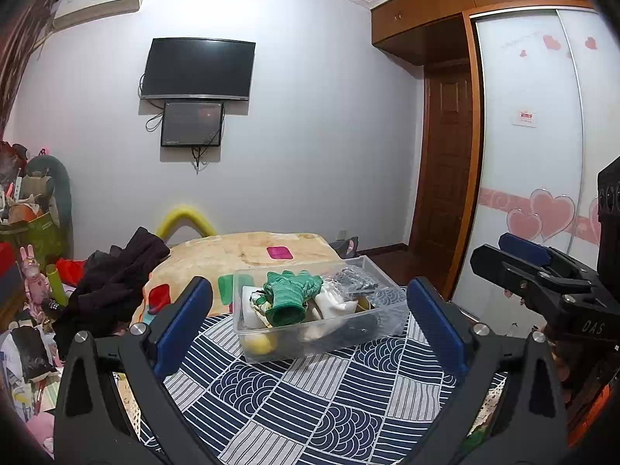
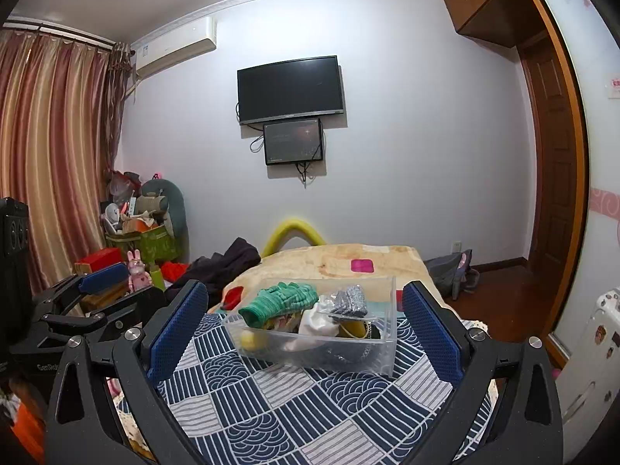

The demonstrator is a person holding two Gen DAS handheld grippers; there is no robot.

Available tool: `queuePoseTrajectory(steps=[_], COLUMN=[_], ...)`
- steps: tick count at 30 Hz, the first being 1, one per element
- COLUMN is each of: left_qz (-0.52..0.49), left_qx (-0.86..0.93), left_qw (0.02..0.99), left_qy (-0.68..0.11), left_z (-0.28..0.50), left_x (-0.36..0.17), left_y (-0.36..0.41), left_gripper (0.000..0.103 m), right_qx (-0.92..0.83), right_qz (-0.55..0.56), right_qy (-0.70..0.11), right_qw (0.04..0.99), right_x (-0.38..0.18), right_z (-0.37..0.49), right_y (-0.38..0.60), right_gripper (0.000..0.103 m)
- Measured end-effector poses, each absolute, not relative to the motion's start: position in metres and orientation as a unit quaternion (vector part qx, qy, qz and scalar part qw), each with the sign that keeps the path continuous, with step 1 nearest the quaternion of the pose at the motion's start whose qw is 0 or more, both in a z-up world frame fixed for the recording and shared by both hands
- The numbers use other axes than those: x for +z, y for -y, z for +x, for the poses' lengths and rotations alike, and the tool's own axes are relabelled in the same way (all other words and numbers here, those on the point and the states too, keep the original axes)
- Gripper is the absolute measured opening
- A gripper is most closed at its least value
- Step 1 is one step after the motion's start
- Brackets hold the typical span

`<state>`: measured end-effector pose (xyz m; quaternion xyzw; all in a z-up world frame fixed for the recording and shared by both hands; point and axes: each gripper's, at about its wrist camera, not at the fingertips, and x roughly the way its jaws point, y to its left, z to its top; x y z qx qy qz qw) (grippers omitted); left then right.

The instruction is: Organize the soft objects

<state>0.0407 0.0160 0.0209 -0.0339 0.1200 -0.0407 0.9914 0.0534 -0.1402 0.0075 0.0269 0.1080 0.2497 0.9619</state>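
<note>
A clear plastic bin (image 1: 271, 348) (image 2: 364, 356) stands on a blue-and-white patterned cloth (image 1: 310, 399) (image 2: 294, 407). In it lie a green knit glove (image 1: 290, 294) (image 2: 279, 300), white cloth (image 1: 333, 302) (image 2: 316, 321), a grey sparkly piece in a clear bag (image 1: 354, 279) (image 2: 350, 300) and something yellow (image 1: 257, 343) (image 2: 248, 339). My left gripper (image 1: 310, 321) is open and empty, just in front of the bin. My right gripper (image 2: 306, 329) is open and empty too, also facing the bin. Each gripper shows at the edge of the other's view (image 1: 519, 259) (image 2: 97, 283).
A beige blanket with coloured patches (image 1: 252, 252) (image 2: 341, 259) covers the bed behind the bin. Dark clothes (image 1: 112, 283) (image 2: 221, 263) are piled at its left edge. Clutter and boxes (image 1: 31, 232) (image 2: 139, 228) fill the left corner. A wardrobe (image 1: 534, 135) stands to the right.
</note>
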Motion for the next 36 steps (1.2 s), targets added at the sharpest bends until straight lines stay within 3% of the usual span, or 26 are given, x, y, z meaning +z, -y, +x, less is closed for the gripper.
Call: queuePoseTrajectory(steps=[36], left_qz=[-0.046], left_qx=[-0.056], left_qw=[0.989], left_qy=[-0.127], left_z=[0.0404], left_x=[0.0222], left_y=[-0.0166], left_gripper=[0.102], right_qx=[0.247], right_qz=[0.022], right_qy=[-0.111], right_qw=[0.962], right_x=[0.0062], right_z=[0.0514], right_y=[0.1379], right_gripper=[0.101])
